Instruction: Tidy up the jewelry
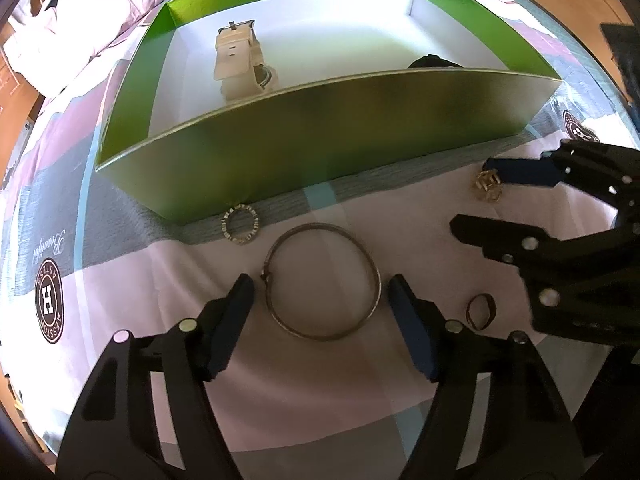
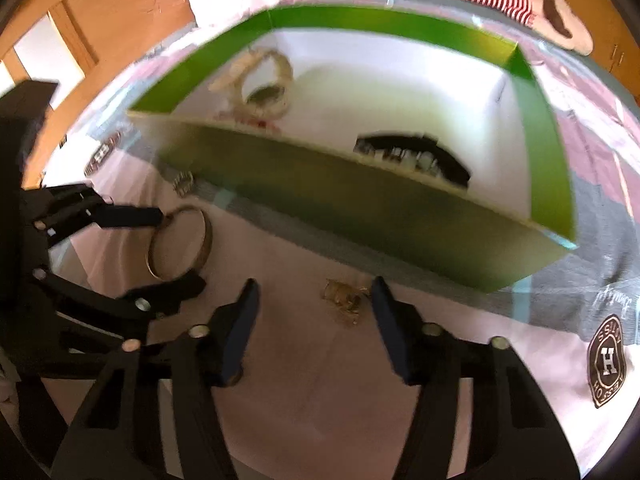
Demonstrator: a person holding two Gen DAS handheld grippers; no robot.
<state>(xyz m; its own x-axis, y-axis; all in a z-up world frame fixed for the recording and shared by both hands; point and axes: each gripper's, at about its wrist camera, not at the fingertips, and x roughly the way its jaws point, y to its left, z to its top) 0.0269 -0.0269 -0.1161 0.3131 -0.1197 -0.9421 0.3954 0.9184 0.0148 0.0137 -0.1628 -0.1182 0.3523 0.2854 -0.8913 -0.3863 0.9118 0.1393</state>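
Note:
A thin metal bangle (image 1: 322,280) lies on the bedspread between the open fingers of my left gripper (image 1: 320,288); it also shows in the right wrist view (image 2: 180,242). A small beaded ring (image 1: 241,225) lies by the green box (image 1: 320,120). A gold cage-like piece (image 1: 489,186) lies between the open fingers of my right gripper (image 1: 468,196), seen again in the right wrist view (image 2: 344,300) with that gripper (image 2: 316,292) around it. A dark ring (image 1: 482,311) lies right of my left gripper. In the box lie a white watch (image 1: 240,60) and a black piece (image 2: 412,156).
The box has green walls and a white floor (image 2: 400,92) and stands on a patterned pink and grey bedspread (image 1: 120,200). A pink duvet (image 1: 100,12) lies at the back left. Wooden furniture (image 2: 100,12) stands beyond the bed.

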